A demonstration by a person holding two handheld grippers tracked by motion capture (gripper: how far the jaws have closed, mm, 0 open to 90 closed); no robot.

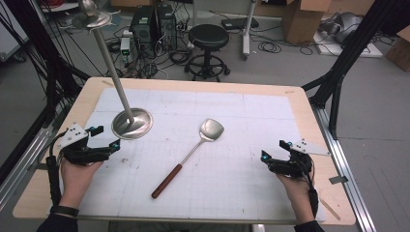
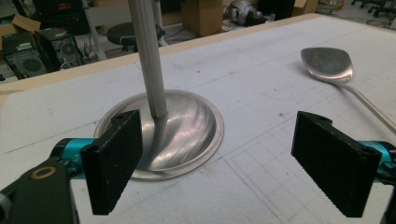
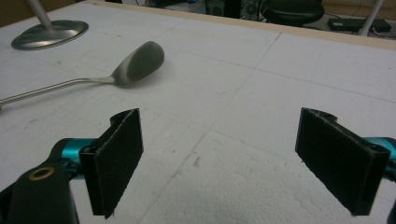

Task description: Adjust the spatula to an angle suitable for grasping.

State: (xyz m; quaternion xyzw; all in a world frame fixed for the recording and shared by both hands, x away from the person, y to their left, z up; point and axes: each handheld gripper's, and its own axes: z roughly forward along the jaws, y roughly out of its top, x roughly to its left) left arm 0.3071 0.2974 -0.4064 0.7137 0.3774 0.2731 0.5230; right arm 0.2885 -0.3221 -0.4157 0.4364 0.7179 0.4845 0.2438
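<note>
A: What's at the left of the table?

B: The left gripper (image 1: 105, 137), held low over the white mat (image 1: 232, 183), jaws spread wide with nothing between them. Just ahead of it sits the round steel base (image 1: 132, 123) of a stand, its pole (image 1: 112, 72) leaning up and away.

A: And in the middle?

B: A metal spatula (image 1: 193, 150) lies flat on the mat, blade toward the far edge, wooden handle (image 1: 167, 181) toward the person. Neither gripper touches it.

A: The right side?

B: The right gripper (image 1: 275, 150) hovers near the mat's right edge, well apart from the spatula, jaws also wide apart and empty.
</note>
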